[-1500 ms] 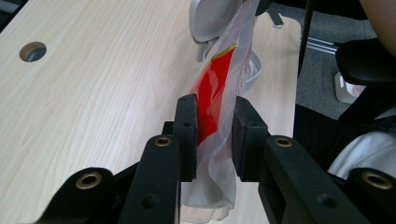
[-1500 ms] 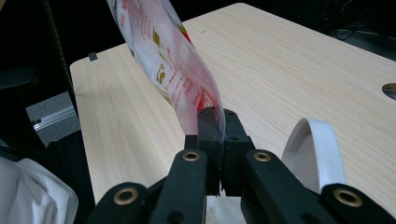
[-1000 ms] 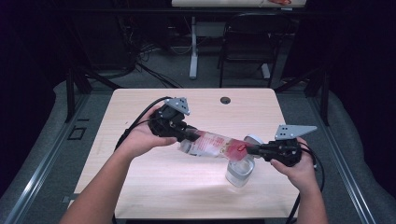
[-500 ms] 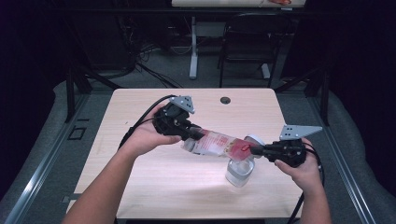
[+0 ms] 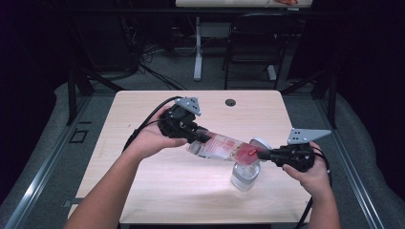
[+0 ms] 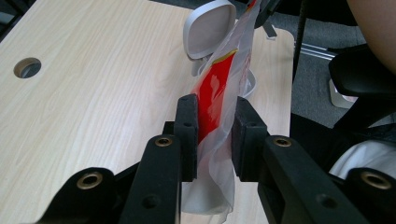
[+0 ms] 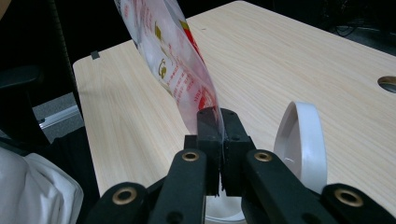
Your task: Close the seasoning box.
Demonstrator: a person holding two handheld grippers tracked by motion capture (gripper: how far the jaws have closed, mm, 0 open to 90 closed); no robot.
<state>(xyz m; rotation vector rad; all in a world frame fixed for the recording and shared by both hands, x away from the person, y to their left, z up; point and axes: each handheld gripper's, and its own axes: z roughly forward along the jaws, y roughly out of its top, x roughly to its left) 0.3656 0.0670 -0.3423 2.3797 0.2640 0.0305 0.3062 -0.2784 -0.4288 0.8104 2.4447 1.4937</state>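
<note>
Lab or office workroom: pale desk (image 5: 143, 191) with cable hole (image 5: 230, 102), floor cables (image 5: 157, 47), folding chair (image 5: 248, 43).

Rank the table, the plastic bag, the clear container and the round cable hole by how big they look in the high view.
1. table
2. plastic bag, stretched between the two tongs
3. clear container, partly hidden under the bag's end, so its size is less sure
4. cable hole, smallest
</note>
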